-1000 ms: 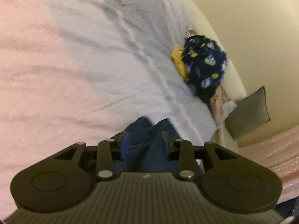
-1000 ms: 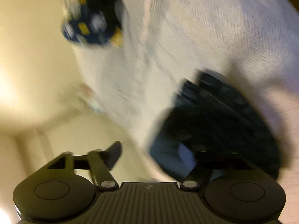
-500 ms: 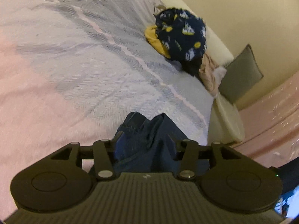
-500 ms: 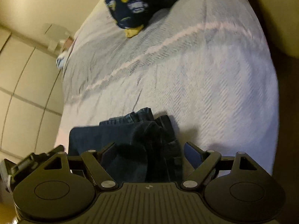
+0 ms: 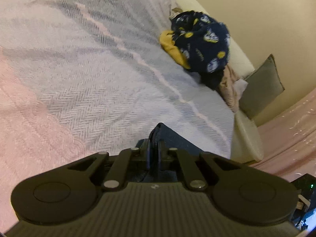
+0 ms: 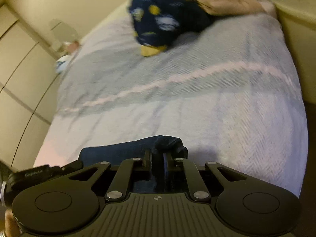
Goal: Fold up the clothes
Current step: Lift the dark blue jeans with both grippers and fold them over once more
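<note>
Denim fills the foreground of the left wrist view: the left tongs are drawn almost fully together on a folded edge of the dark blue jeans, which poke up between the pads and lie at the near edge of the bed; the bed wears a pale grey herringbone bedspread with a thin pink stripe running across it; far back on it sits a heap of clothes, a navy printed garment over a yellow one, with a beige piece just beside them; a grey cushion leans against the wall past the bed's end.

Seen from the right wrist, the right tongs are likewise pinched nearly closed on a bunched ridge of the same jeans, whose cloth stretches leftward along the near edge of the bed; the left tongs' dark body shows at lower left; the navy garment lies blurred at the far end, the beige piece touching it.
</note>
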Available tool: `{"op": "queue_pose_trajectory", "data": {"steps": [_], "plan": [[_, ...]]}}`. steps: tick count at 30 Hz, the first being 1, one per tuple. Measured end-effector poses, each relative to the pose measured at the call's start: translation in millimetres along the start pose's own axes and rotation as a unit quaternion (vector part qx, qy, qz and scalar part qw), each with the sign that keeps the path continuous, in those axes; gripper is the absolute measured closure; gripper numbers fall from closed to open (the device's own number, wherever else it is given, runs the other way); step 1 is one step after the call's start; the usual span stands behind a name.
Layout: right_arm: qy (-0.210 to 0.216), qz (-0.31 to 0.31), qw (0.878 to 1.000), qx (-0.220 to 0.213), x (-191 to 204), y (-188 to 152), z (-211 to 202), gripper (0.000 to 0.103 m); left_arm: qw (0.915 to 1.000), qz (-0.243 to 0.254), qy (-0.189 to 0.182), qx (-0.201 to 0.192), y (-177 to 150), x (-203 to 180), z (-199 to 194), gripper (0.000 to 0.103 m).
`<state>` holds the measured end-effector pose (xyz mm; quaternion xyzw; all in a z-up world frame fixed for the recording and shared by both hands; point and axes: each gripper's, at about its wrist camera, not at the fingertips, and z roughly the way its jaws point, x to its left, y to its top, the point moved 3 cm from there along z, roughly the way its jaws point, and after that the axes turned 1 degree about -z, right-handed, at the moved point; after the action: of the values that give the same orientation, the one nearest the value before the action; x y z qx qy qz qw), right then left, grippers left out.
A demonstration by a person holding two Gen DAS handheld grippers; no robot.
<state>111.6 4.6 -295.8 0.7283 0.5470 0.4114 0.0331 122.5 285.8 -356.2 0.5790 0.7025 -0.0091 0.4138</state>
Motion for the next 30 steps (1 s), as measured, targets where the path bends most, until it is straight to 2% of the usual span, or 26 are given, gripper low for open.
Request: {"op": "queue_pose_trajectory", "data": {"steps": [3, 7, 11, 14, 16, 18, 21, 23, 25, 27, 30], "plan": [[-0.029, -0.017, 0.999, 0.014, -3, -2, 22, 0.094, 0.9998, -0.008, 0.017, 0.004, -4, 11, 18, 0.096], [-0.068, -0.051, 0.995, 0.043, -8, -7, 54, 0.092, 0.9981, -0.006, 0.054, 0.028, -11, 23, 47, 0.095], [-0.055, -0.058, 0.995, 0.067, -4, 8, 47, 0.09, 0.9968, 0.011, 0.069, 0.039, -1, 9, 37, 0.096], [-0.048, -0.068, 0.995, 0.055, 4, 12, 19, 0.088, 0.9968, 0.043, 0.065, 0.019, 11, -16, 9, 0.098], [-0.059, -0.085, 0.994, 0.025, 12, 14, -1, 0.088, 0.9953, 0.076, 0.059, 0.0, 15, -36, -6, 0.098], [-0.073, -0.107, 0.991, -0.008, 22, 14, -18, 0.088, 0.9927, 0.109, 0.051, 0.004, 11, -50, -3, 0.098], [-0.071, -0.171, 0.983, -0.017, 42, 4, -14, 0.088, 0.9874, 0.145, 0.062, 0.017, 1, -55, 18, 0.098], [-0.094, -0.229, 0.969, -0.009, 49, -7, 5, 0.088, 0.985, 0.151, 0.081, 0.023, -5, -45, 38, 0.098], [-0.136, -0.271, 0.953, 0.029, 43, -23, 34, 0.088, 0.9893, 0.127, 0.066, 0.027, -11, -27, 53, 0.1], [-0.156, -0.279, 0.946, 0.062, 31, -37, 52, 0.088, 0.9908, 0.121, 0.052, 0.032, -16, -16, 65, 0.101], [-0.172, -0.296, 0.937, 0.065, 34, -45, 59, 0.088, 0.9872, 0.143, 0.058, 0.039, -18, -17, 77, 0.101]]}}
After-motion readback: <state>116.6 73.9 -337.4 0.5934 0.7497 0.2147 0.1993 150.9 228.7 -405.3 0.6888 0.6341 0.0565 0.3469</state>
